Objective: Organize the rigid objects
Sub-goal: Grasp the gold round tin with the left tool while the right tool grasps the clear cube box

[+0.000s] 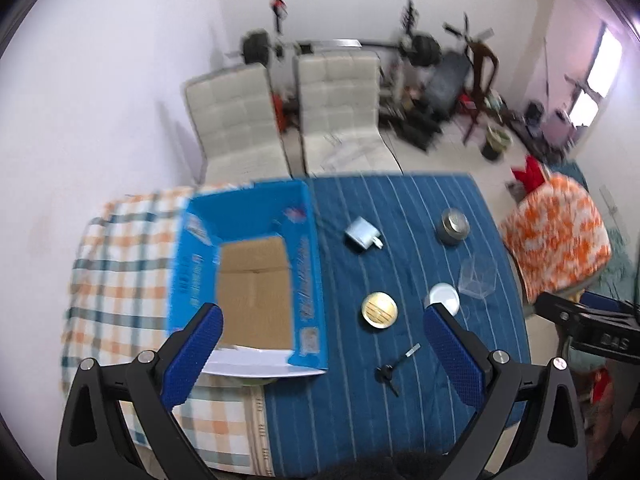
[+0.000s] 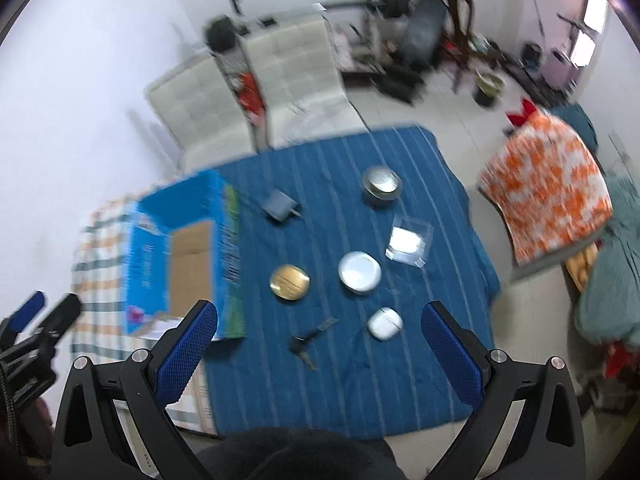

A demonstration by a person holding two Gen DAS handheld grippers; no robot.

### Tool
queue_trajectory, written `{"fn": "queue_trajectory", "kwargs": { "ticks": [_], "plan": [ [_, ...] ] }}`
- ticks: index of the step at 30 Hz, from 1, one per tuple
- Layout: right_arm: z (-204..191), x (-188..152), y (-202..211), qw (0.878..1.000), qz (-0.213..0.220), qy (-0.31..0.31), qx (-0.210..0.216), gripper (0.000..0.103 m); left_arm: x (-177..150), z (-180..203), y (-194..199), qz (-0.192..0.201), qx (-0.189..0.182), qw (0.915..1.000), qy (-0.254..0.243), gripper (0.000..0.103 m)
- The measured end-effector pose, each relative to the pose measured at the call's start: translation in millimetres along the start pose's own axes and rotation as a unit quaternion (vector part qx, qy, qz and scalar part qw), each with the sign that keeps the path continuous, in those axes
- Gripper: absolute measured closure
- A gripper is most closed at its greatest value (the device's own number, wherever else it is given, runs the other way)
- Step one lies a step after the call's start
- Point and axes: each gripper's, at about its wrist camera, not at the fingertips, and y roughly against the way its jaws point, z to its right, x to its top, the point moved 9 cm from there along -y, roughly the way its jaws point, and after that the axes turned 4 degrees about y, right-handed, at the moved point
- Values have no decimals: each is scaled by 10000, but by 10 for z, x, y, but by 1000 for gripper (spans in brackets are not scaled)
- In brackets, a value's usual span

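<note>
An open blue cardboard box point(image 1: 248, 272) point(image 2: 184, 256) sits at the table's left. On the blue striped cloth point(image 1: 400, 380) lie a gold round tin point(image 1: 379, 309) point(image 2: 289, 282), a white round lid point(image 1: 444, 297) point(image 2: 359, 272), a clear plastic box point(image 1: 478, 276) point(image 2: 409, 241), a metal tin point(image 1: 454, 221) point(image 2: 381, 185), a grey charger plug point(image 1: 363, 234) point(image 2: 278, 203), keys point(image 1: 394, 366) point(image 2: 310, 342) and a white earbud case point(image 2: 385, 323). My left gripper point(image 1: 322, 336) and right gripper point(image 2: 318, 332) hover open and empty above the table.
A checked cloth point(image 1: 120, 280) covers the table's left part under the box. Two white chairs point(image 1: 280, 116) stand behind the table. An orange patterned cushion point(image 1: 556, 232) is to the right. Exercise gear clutters the far floor.
</note>
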Motion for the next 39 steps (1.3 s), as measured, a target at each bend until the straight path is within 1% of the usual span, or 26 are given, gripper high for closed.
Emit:
{"fn": "queue_trajectory", "kwargs": {
  "ticks": [1,3,4,5,6,7,8,9,10,11,12,13,14,15,17,19,21,23,25,27,30,32,33,34,35,39],
  "plan": [
    [85,-2,-166,9999,-135,-66,-15,0,-6,97,-142,-38,-121,9999,-72,0],
    [263,-29,-448,9991,-356,-210,-136,0,-75,277,-476,-346,-152,9990,-227,0],
    [388,-48,-661,9983,-464,-315,-160,0,-120,405,-689,-483,-316,9979,-307,0],
    [479,-67,-776,9975,-543,-380,-231,0,-157,465,-819,-580,-316,9972,-357,0],
    [581,-99,-940,9965,-660,-468,-229,0,-219,547,-1018,-767,-336,9956,-426,0],
    [700,-130,-1144,9950,-783,-602,-152,3,-247,608,-1145,-849,-388,9945,-472,0],
    [774,-163,-1257,9940,-848,-677,-118,14,-282,667,-1318,-912,-344,9938,-538,0],
    [853,-188,-1393,9923,-957,-783,22,22,-301,702,-1445,-955,-302,9933,-576,4],
    [940,-239,-1556,9887,-1137,-963,192,37,-322,750,-1622,-993,-301,9928,-594,9],
    [1010,-295,-1707,9837,-1329,-1141,417,51,-342,761,-1737,-1042,-253,9925,-593,19],
    [1027,-328,-1788,9802,-1404,-1275,576,57,-376,779,-1913,-1184,-184,9911,-588,29],
    [1136,-340,-1889,9762,-1374,-1522,708,60,-411,793,-2002,-1294,-197,9897,-571,35],
    [1192,-328,-1943,9752,-1325,-1613,735,60,-441,815,-2129,-1415,-204,9883,-539,45],
    [1308,-330,-2028,9734,-1311,-1747,689,60,-446,825,-2226,-1479,-194,9875,-507,47],
    [1385,-322,-2129,9697,-1346,-1870,812,60,-470,841,-2402,-1595,-160,9860,-463,47],
    [1559,-307,-2261,9644,-1488,-2067,714,60,-485,850,-2532,-1653,-65,9852,-441,47],
    [1674,-197,-2360,9657,-1448,-2052,661,59,-520,829,-2666,-1748,33,9839,-373,47],
    [1766,-105,-2440,9674,-1611,-1920,368,46,-556,801,-2776,-1878,52,9819,-262,47],
    [1841,42,-2510,9687,-1586,-1897,206,43,-594,779,-2862,-1964,72,9804,-147,47],
    [1861,216,-2604,9709,-1538,-1825,168,43,-659,794,-2959,-2088,50,9779,-96,47],
    [1809,428,-2796,9738,-1597,-1608,185,43,-747,820,-3073,-2260,74,9740,-90,47],
    [1786,517,-2909,9719,-1641,-1668,245,42,-781,820,-3138,-2272,205,9735,-146,47],
    [1777,539,-2963,9715,-1684,-1651,253,42,-782,822,-3157,-2237,260,9741,-192,46],
    [1748,551,-3067,9703,-1882,-1507,213,42,-782,829,-3177,-2234,276,9741,-200,46],
    [1729,535,-3110,9692,-1976,-1458,184,42,-787,832,-3193,-2231,280,9742,-199,46],
    [1709,471,-3321,9676,-2227,-1192,17,41,-828,828,-3295,-2315,301,9723,-147,46]
  ]
}}
